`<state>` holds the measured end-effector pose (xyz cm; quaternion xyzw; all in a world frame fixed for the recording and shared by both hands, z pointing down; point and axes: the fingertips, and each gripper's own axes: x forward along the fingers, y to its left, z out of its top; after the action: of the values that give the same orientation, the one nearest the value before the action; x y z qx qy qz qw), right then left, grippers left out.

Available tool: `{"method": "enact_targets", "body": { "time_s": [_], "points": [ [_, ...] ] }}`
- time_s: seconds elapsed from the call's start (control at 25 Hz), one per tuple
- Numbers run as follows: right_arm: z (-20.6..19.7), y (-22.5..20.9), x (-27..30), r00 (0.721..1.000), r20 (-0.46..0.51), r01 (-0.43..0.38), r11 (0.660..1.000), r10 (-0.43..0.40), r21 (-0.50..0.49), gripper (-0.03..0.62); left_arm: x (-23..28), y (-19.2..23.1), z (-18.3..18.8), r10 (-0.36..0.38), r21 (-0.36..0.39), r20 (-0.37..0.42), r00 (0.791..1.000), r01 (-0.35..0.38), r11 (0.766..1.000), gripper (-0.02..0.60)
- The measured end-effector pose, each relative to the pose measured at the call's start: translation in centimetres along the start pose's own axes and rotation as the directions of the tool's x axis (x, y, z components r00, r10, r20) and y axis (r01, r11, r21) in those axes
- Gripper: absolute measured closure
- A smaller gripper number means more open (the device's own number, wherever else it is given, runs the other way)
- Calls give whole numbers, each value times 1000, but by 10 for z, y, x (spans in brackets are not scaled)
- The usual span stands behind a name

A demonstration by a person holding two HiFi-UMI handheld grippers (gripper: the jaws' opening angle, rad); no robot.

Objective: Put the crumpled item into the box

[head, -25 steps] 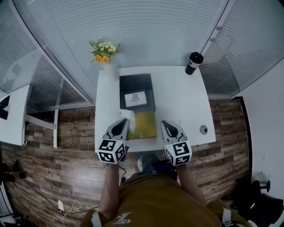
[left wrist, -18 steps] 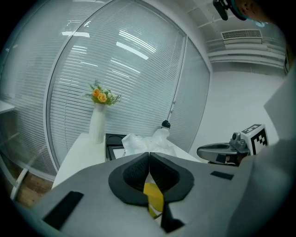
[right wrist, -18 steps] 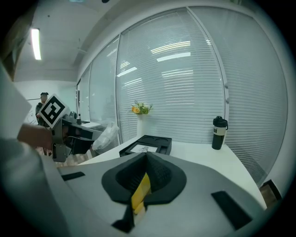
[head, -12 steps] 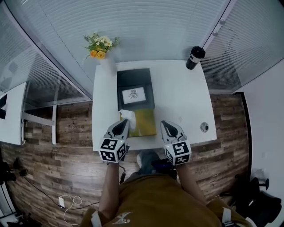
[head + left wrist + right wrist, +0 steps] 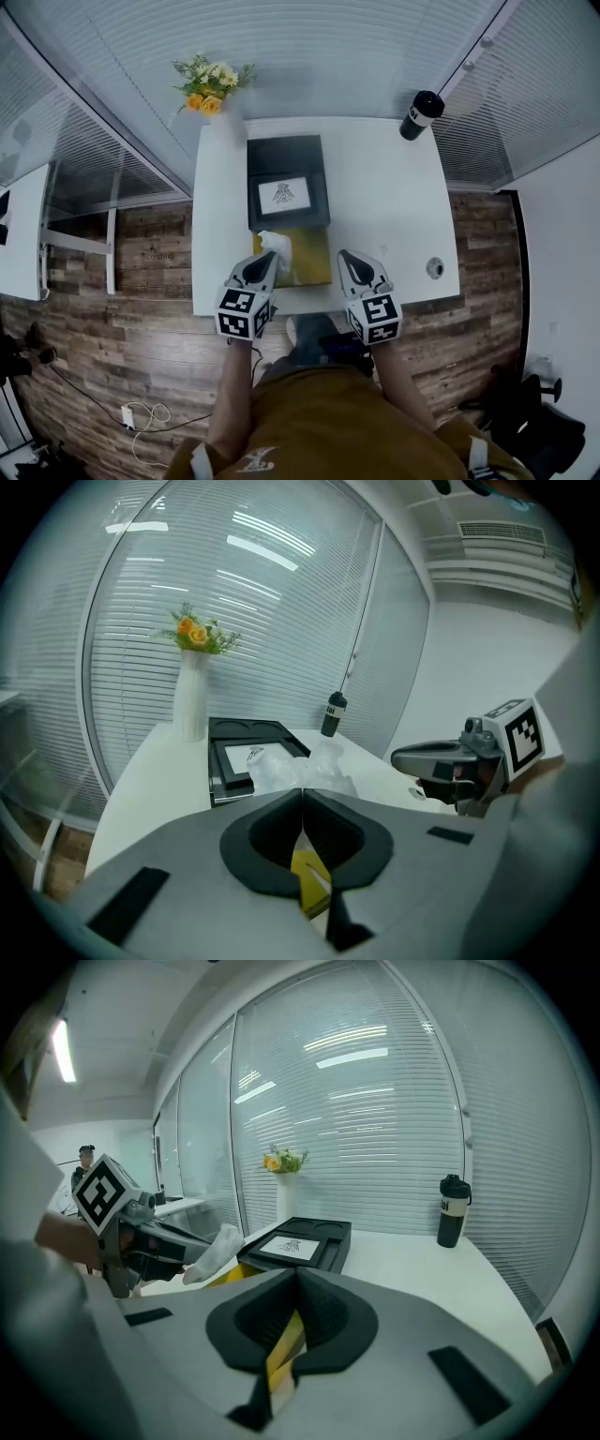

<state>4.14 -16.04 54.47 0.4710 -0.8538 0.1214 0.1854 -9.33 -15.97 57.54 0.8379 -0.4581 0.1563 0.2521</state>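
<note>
The crumpled white item (image 5: 274,246) sticks out of my left gripper (image 5: 262,259), which is shut on it just short of the box's near end. In the left gripper view the crumpled item (image 5: 302,770) bulges past the closed jaws of the left gripper (image 5: 302,795). The black box (image 5: 286,191) lies flat on the white table (image 5: 384,211), with a white printed card inside. A flat yellow piece (image 5: 311,259) lies in front of the box. My right gripper (image 5: 355,260) is shut and empty, to the right of the yellow piece. The right gripper view shows the box (image 5: 302,1239) and the crumpled item (image 5: 215,1250).
A white vase with orange and yellow flowers (image 5: 211,86) stands at the table's far left corner. A black bottle (image 5: 421,114) stands at the far right. A round cable hole (image 5: 434,268) sits near the right front edge. Window blinds run behind the table.
The head view has shifted slightly, so the table sits a little higher in the picture. Both grippers stay almost where they were, the left one still holding the crumpled item.
</note>
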Motion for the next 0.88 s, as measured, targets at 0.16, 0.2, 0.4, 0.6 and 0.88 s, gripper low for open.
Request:
{"method": "enact_targets", "body": {
  "time_s": [0.16, 0.2, 0.4, 0.6, 0.88],
  "points": [
    [-6, -2, 5, 1000, -18, -1, 1000, 1, 5, 582, 8, -1, -8, -15, -2, -35, 999, 15, 1000, 552],
    [-8, -3, 6, 1000, -23, -1, 1000, 1, 7, 582, 10, -1, -10, -18, -2, -44, 999, 18, 1000, 552],
    [-17, -8, 11, 999, -44, 2, 1000, -1, 19, 582, 20, -3, -17, -27, 9, -79, 997, 28, 1000, 552],
    [-21, -12, 18, 999, -53, 4, 999, -2, 37, 582, 30, -3, -25, -35, 20, -132, 991, 37, 999, 552],
    [-24, -23, 23, 998, -65, 15, 999, -11, 51, 582, 48, -3, -37, -44, 28, -196, 980, 51, 998, 552]
  ]
}}
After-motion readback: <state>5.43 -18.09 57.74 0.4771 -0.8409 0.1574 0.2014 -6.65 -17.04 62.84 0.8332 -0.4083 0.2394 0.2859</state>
